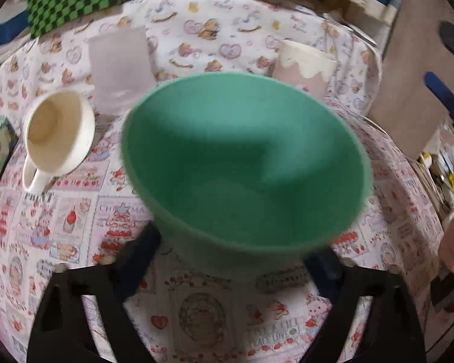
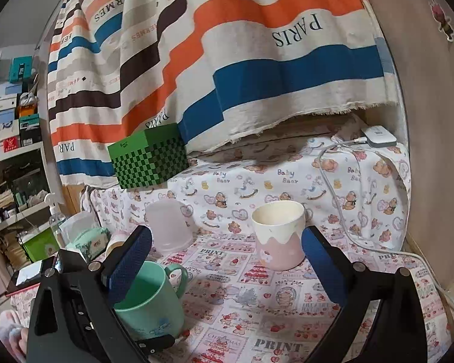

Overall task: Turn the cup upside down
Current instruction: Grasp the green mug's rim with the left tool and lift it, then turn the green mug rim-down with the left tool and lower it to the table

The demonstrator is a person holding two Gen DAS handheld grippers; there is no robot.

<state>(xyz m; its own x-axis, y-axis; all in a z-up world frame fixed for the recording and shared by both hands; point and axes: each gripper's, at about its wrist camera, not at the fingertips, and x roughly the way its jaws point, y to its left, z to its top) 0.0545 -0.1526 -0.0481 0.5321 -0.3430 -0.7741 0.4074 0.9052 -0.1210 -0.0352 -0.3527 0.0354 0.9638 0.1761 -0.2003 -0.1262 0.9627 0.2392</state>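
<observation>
A green cup (image 1: 245,163) fills the left wrist view, mouth tilted toward the camera and blurred. My left gripper (image 1: 236,254) is shut on its lower body and holds it above the cloth. In the right wrist view the same green cup (image 2: 149,299), handle to the right, shows at the lower left with the left gripper's black frame on it. My right gripper (image 2: 227,269) is open and empty over the patterned tablecloth (image 2: 257,302), its blue fingers (image 2: 324,266) wide apart, with a pink and white cup (image 2: 280,236) standing upright beyond them.
A frosted clear cup (image 1: 119,66) stands upside down at the back, and a cream mug (image 1: 57,133) lies on its side at the left. A green checkered box (image 2: 149,155) sits at the back left. A white charger and cable (image 2: 378,136) lie at the right.
</observation>
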